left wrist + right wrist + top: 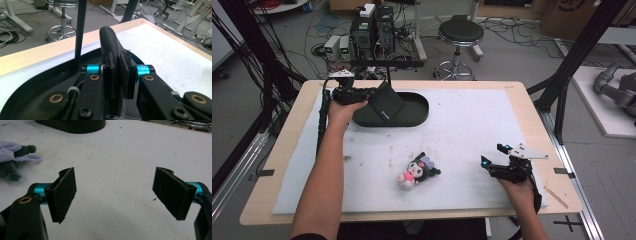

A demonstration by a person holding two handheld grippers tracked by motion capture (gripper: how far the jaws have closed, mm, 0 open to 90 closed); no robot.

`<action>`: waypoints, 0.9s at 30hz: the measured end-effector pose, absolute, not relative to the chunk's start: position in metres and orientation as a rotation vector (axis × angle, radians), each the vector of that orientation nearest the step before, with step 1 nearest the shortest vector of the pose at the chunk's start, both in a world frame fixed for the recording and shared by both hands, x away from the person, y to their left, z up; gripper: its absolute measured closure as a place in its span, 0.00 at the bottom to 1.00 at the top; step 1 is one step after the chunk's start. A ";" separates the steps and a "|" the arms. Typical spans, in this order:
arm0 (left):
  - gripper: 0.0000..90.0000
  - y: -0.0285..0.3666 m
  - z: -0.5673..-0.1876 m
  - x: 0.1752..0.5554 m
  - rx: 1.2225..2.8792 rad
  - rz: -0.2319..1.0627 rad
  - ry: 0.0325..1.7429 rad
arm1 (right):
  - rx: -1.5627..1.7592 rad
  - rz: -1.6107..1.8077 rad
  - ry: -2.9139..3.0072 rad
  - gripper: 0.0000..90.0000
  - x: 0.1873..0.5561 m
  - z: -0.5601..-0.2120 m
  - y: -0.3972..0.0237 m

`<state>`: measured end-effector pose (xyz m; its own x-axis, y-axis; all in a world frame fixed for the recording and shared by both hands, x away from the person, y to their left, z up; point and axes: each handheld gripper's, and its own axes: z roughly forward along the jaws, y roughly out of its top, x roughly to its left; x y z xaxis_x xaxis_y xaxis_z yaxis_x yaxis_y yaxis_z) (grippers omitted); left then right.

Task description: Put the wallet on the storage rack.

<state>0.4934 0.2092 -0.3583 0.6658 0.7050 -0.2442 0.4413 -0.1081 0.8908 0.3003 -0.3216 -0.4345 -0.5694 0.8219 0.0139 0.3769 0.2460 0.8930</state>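
**Surroundings: inventory**

1 plush toy, dark with pink, lying mid-mat. 1 white mat over wooden table. 1 round black stool on grey floor, beside computer towers and loose cables.

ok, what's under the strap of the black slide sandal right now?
Nothing visible. The left gripper is shut on the strap and lifts it off the black slide sandal; the footbed by it looks bare. The part below the strap and jaws is hidden.
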 end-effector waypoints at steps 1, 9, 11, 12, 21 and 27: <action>0.91 0.209 -0.359 0.496 1.749 0.287 0.928 | 1.089 1.278 2.062 0.22 0.300 -0.435 -0.322; 0.91 0.218 -0.379 0.514 1.691 0.232 1.011 | 1.079 1.250 2.056 0.22 0.296 -0.433 -0.324; 0.91 0.221 -0.383 0.516 1.681 0.221 1.037 | 1.078 1.245 2.059 0.22 0.296 -0.433 -0.324; 0.91 0.223 -0.384 0.517 1.678 0.221 1.044 | 1.080 1.245 2.060 0.22 0.295 -0.433 -0.324; 0.89 0.229 -0.393 0.521 1.710 0.234 1.087 | 1.079 1.247 2.066 0.22 0.295 -0.434 -0.325; 0.62 0.231 -0.392 0.519 1.730 0.268 1.134 | 1.080 1.250 2.066 0.22 0.295 -0.434 -0.324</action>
